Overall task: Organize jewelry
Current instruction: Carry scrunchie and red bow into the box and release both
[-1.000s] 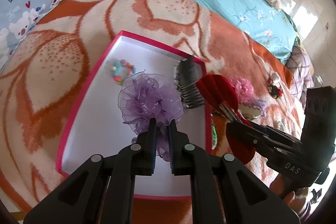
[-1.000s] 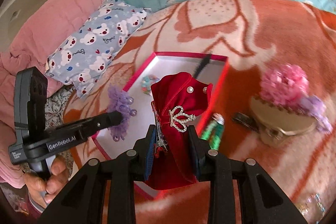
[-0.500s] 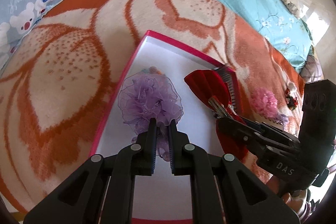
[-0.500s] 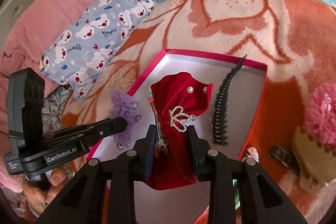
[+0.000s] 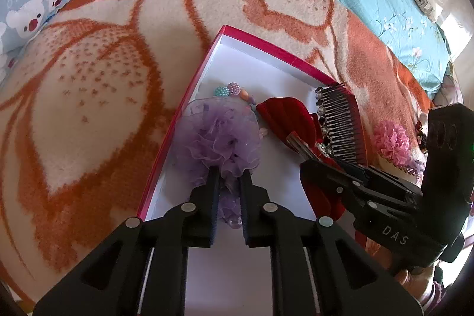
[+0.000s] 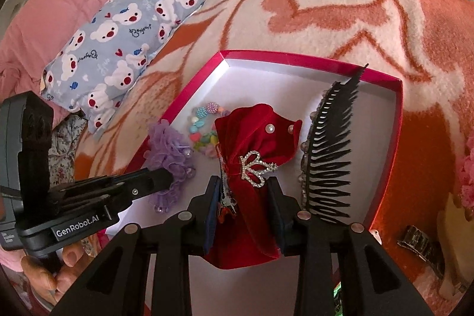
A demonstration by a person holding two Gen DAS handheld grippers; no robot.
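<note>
Bracelet half hidden behind purple scrunchie, clasp possibly under red bow

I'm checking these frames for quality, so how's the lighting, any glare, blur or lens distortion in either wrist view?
Left wrist view: bright daylight, blown-out glare at the right edge, strong fisheye curving of the pink box, dark vignette corners, sharp purple flower. Right wrist view: same curving, even light, crisp red bow, slightly soft edges.
</note>
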